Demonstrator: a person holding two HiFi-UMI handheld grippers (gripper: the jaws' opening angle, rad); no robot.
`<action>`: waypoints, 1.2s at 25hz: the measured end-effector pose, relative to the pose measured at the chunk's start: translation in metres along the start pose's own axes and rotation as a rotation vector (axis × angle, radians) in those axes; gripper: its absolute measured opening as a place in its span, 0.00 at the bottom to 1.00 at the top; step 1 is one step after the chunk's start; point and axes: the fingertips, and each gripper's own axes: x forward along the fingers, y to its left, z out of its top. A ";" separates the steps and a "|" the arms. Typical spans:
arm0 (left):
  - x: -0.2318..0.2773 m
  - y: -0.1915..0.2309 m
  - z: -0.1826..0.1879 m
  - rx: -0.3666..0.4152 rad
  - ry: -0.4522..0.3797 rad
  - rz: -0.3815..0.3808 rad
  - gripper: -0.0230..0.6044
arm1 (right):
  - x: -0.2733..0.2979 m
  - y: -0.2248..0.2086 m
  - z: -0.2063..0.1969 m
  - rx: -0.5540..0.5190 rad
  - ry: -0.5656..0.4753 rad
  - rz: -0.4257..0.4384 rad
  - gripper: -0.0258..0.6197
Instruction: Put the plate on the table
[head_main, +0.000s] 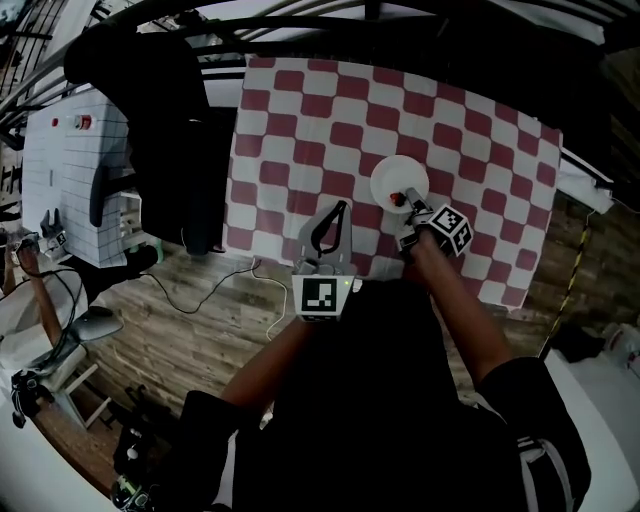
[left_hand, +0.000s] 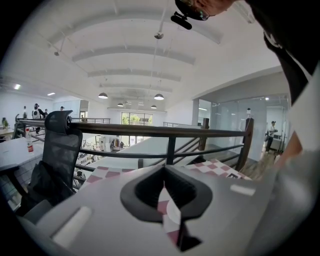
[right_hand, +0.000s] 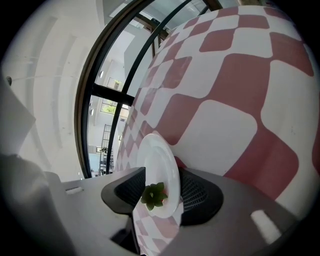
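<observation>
Looks like the release step: the plate (head_main: 400, 178) lies flat on the table (head_main: 300, 110), and your right gripper (head_main: 408, 209) is spread wide around its 5 o'clock rim, not squeezing (left gripper (head_main: 340, 208) is closed, empty). Next, I'd back straight out toward 5 o'clock without nudging it.
</observation>
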 end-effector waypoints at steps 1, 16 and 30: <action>0.001 -0.001 0.001 0.001 -0.004 -0.002 0.05 | 0.000 0.000 0.000 -0.002 0.006 -0.002 0.33; -0.003 -0.002 -0.019 -0.047 0.020 -0.011 0.05 | -0.012 -0.009 -0.001 0.032 0.020 -0.037 0.34; -0.009 0.002 -0.024 -0.061 0.021 -0.028 0.05 | -0.028 -0.025 0.002 0.028 -0.022 -0.058 0.33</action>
